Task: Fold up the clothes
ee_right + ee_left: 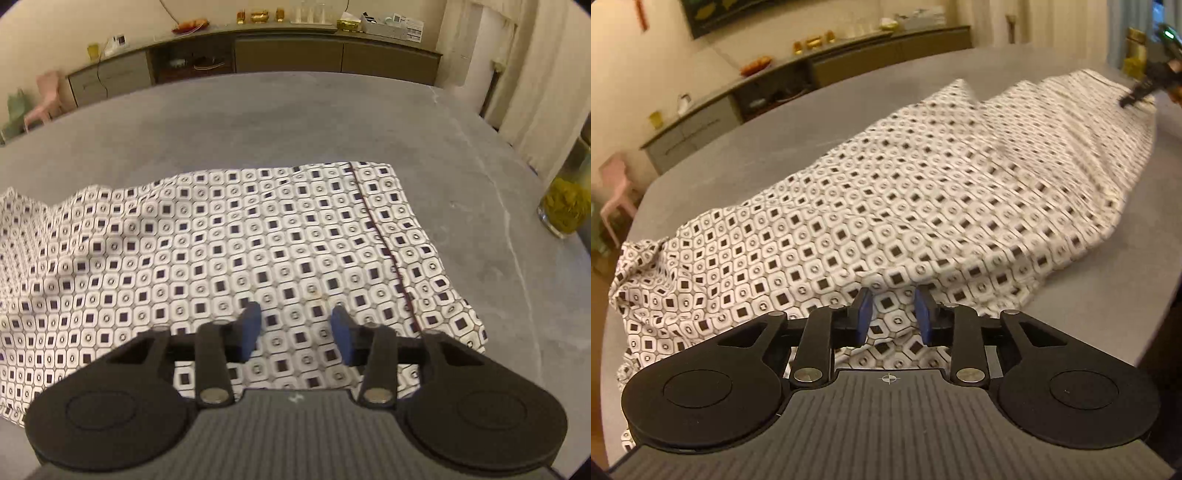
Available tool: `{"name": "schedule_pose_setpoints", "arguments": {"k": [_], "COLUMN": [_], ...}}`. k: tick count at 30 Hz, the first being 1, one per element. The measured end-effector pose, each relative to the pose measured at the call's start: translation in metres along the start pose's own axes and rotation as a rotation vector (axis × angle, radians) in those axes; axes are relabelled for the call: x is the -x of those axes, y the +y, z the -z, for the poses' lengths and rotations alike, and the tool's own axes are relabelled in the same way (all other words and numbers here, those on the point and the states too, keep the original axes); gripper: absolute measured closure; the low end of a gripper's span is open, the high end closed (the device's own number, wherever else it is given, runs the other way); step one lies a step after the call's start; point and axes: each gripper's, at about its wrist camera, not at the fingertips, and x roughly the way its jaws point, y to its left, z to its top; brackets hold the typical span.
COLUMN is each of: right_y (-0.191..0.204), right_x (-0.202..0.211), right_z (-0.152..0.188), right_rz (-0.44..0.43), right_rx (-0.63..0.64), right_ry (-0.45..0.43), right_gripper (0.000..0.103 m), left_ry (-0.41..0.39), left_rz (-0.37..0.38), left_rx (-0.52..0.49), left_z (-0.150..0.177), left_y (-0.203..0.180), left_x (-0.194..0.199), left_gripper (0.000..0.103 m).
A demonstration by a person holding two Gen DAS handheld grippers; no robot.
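A white garment [923, 192] printed with small dark squares lies spread lengthwise on the grey table [812, 122]. Its near left end is bunched. My left gripper [892, 295] hovers over the near edge of the cloth, its blue pads a small gap apart, with the fabric showing flat underneath. In the right wrist view the same garment [221, 240] lies flat, a dark seam running down its right side. My right gripper [295, 314] stands open just above it with nothing between the pads. In the left wrist view the right gripper [1126, 101] is a blur at the garment's far end.
A glass jar [565, 203] with yellow-green contents stands near the table's right edge. A long sideboard [288, 51] with small items lines the far wall. A pink chair [44, 96] stands at the left. Bare grey table [258, 118] stretches beyond the garment.
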Motion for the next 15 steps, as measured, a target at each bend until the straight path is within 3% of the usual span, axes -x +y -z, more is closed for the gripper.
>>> {"name": "schedule_pose_setpoints", "arguments": {"k": [7,12,15], "right_y": [-0.022,-0.045,-0.068], "right_x": [-0.045,-0.077,-0.082], "right_z": [-0.04,-0.069,-0.07], "right_rz": [0.113,0.199,0.19], "right_rx": [-0.011,-0.066,-0.15], "right_ry": [-0.111,-0.172,-0.164], "right_gripper": [0.062,0.062,0.049], "left_ry": [0.008,0.006,0.022], "left_rz": [-0.173,-0.176,-0.155], "left_rx": [0.023,0.06,0.113], "left_z": [-0.043,-0.054,-0.039], "left_y": [0.013,0.02,0.03], "left_x": [-0.05,-0.063,-0.05], "left_gripper": [0.08,0.079,0.077]}}
